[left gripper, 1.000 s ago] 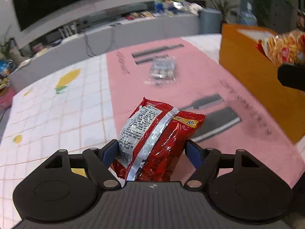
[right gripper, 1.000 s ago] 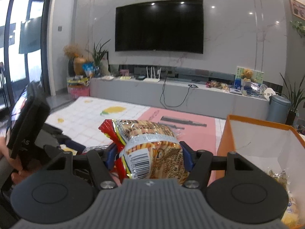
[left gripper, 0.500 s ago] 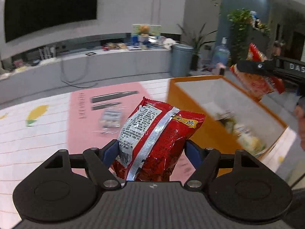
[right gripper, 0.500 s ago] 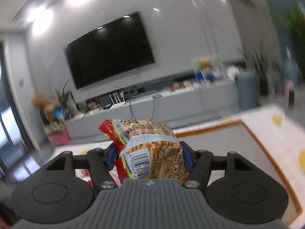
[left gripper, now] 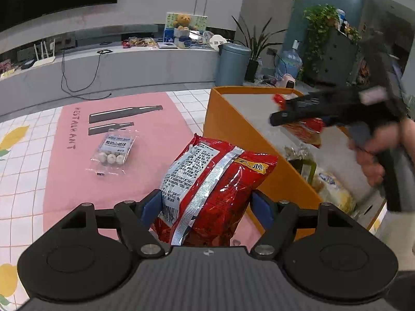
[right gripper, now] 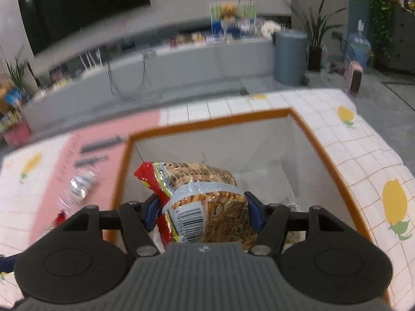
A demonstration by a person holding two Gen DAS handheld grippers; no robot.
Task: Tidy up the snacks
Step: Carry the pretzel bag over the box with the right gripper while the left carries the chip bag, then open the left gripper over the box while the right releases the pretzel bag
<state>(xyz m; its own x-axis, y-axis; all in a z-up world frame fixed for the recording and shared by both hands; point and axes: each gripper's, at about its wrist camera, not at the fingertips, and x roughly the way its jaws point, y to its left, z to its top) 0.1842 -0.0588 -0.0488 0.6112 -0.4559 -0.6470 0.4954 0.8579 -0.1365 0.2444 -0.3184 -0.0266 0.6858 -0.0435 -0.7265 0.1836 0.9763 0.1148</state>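
Now my right gripper (right gripper: 201, 213) clamps the biscuit-stick packet (right gripper: 205, 202) over the orange box (right gripper: 321, 155) for dropping, while my left gripper (left gripper: 207, 207) clamps the red snack bag (left gripper: 212, 184) alongside.

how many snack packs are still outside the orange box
3: a red bag in the left gripper, a striped pack in the right gripper over the orange box, and a clear packet on the pink mat. Others may be hidden.

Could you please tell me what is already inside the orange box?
In the orange box, the left wrist view shows crinkly packets: a yellowish one and a dark-green one. The right gripper hides the rest.
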